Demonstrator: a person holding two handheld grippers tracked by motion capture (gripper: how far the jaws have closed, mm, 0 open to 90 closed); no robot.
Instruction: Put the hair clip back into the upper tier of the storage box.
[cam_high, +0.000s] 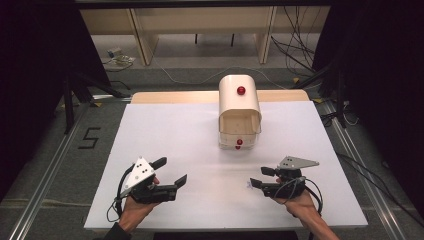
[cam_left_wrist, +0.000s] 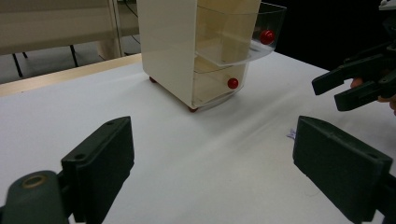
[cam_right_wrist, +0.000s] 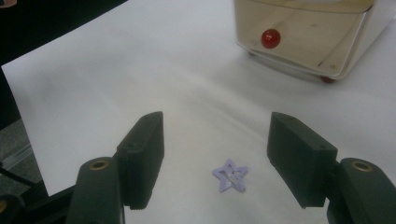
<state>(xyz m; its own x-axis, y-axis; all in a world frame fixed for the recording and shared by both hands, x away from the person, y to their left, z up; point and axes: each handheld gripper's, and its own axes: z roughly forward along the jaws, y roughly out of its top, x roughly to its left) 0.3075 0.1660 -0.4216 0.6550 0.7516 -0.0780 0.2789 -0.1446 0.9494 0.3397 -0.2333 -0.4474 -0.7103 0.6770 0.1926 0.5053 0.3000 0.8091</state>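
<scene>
Black "5" mark (cam_high: 89, 138) taped on grey floor (cam_high: 60, 150), left of table.

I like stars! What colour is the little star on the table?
The star is pale purple. It shows best in the right gripper view.

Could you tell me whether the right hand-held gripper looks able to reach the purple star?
Probably yes: the star lies flat on bare table between the open jaws of the right hand-held gripper, with nothing in between.
</scene>
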